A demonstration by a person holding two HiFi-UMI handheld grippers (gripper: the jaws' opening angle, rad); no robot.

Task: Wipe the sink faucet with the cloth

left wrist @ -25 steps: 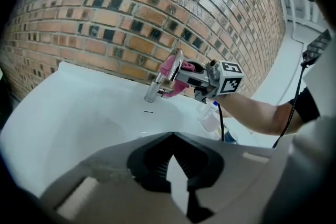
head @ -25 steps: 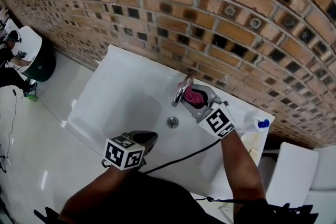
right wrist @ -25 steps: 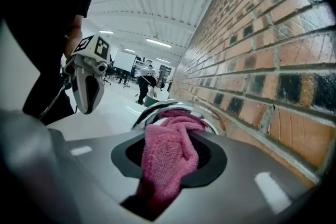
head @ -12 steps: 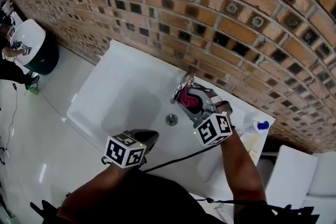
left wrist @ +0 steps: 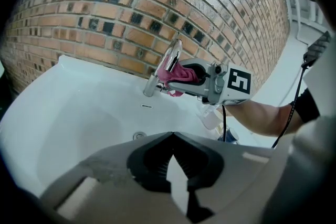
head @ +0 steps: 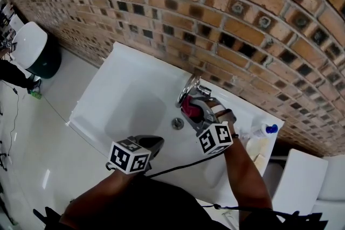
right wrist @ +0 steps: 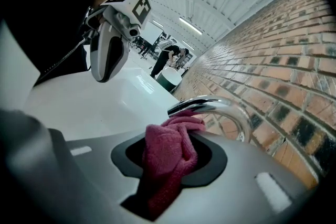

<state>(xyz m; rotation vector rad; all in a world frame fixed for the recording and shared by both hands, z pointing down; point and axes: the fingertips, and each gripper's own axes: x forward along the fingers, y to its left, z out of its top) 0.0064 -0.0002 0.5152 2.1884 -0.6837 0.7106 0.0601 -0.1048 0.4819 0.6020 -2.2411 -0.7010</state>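
Note:
A chrome faucet (head: pixel 188 89) curves out from the brick wall over the white sink (head: pixel 121 107). My right gripper (head: pixel 195 109) is shut on a pink cloth (head: pixel 190 106) and presses it against the underside of the spout. In the right gripper view the cloth (right wrist: pixel 169 152) is bunched between the jaws and touches the faucet (right wrist: pixel 212 107). My left gripper (head: pixel 149 143) hangs shut and empty over the sink's near rim, well apart from the faucet. From the left gripper view, the faucet (left wrist: pixel 168 62) and cloth (left wrist: pixel 179 74) lie ahead of its jaws.
The drain (head: pixel 177 123) sits just below the faucet. A bottle with a blue cap (head: pixel 266 129) stands on the sink's right ledge. The brick wall (head: pixel 242 19) runs close behind. A dark green bin (head: pixel 43 62) and a person (head: pixel 12 74) are at far left.
My right gripper has slid the cloth left and down along the faucet toward the spout, and its marker cube has swung toward the basin. The left gripper has stayed put.

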